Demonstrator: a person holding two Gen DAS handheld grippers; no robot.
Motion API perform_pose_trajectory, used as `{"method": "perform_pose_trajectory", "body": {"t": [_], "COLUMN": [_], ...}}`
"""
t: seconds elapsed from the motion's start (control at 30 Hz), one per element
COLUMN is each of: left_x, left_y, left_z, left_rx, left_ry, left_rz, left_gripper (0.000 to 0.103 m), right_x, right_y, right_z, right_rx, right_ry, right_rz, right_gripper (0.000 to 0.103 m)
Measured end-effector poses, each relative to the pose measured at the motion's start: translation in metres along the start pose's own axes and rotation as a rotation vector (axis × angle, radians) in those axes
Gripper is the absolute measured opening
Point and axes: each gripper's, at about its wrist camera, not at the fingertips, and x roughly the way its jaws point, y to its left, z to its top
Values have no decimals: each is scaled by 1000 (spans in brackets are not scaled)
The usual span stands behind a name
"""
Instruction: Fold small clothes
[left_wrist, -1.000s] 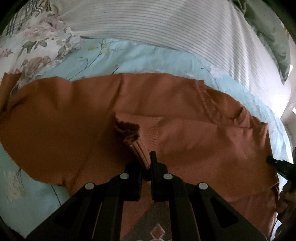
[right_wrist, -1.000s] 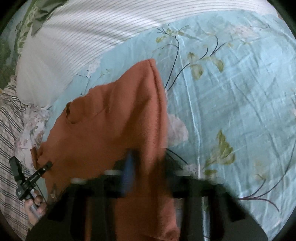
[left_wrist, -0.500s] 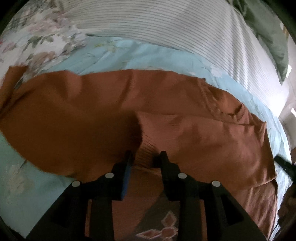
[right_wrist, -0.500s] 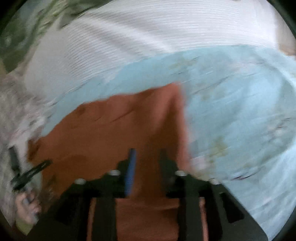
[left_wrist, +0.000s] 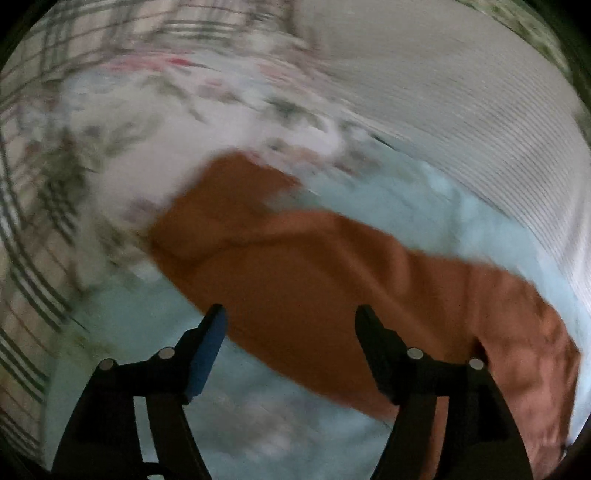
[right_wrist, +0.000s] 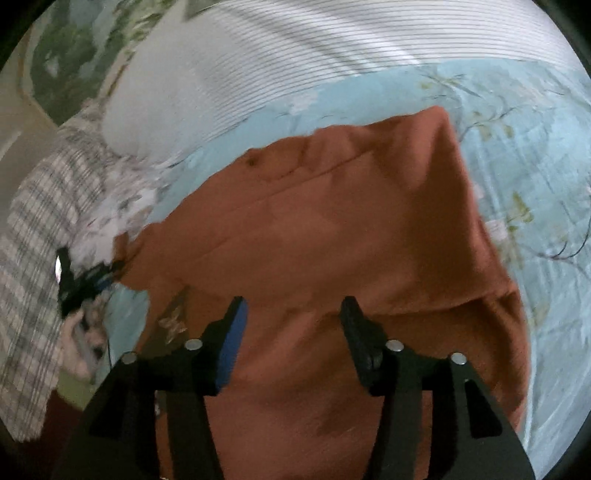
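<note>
A rust-orange knit sweater lies flat on the light blue floral bedsheet; it also shows in the right wrist view, with both sleeves folded in over the body. My left gripper is open and empty, hovering above the sweater's left edge; its view is blurred. My right gripper is open and empty just above the sweater's lower middle. The left gripper also appears in the right wrist view beyond the sweater's left edge, held by a hand.
A white ribbed blanket lies along the far side of the bed. A plaid cloth and a floral pillow lie to the left. Blue sheet stretches to the right of the sweater.
The left gripper let go of the sleeve cuff, opened wide and swung left. The right gripper also opened and released the other sleeve, which now lies on the body.
</note>
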Motion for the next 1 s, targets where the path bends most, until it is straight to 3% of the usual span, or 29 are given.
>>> {"method": "perform_pose_trajectory", "body": {"t": [0.17, 0.27, 0.3, 0.33, 0.4, 0.5, 0.7, 0.87, 1.0], "left_x": [29, 55, 60, 66, 73, 54, -16, -82, -97], "left_y": [23, 24, 21, 19, 14, 11, -20, -118, -192], "left_z": [44, 61, 62, 63, 59, 53, 32, -7, -42], "left_rx": [35, 76, 88, 110, 140, 144, 100, 202, 265], "left_ry": [-21, 14, 26, 37, 70, 10, -67, -111, -75], "left_rz": [151, 174, 179, 181, 145, 112, -93, -340, -486], "left_gripper": [78, 78, 69, 41, 6, 4, 4, 4, 4], "right_x": [11, 16, 14, 14, 13, 9, 1, -10, -25], "right_y": [7, 12, 14, 14, 14, 13, 10, 9, 1], "right_z": [-11, -13, -17, -17, -18, -20, -24, -27, -27], "right_rx": [-2, -2, -1, 2, 5, 11, 25, 42, 54], "right_ry": [46, 58, 58, 59, 55, 43, 18, -10, -34], "right_rz": [4, 10, 13, 16, 11, 11, 28, 44, 40], "right_gripper": [57, 57, 57, 57, 57, 57, 57, 57, 57]}}
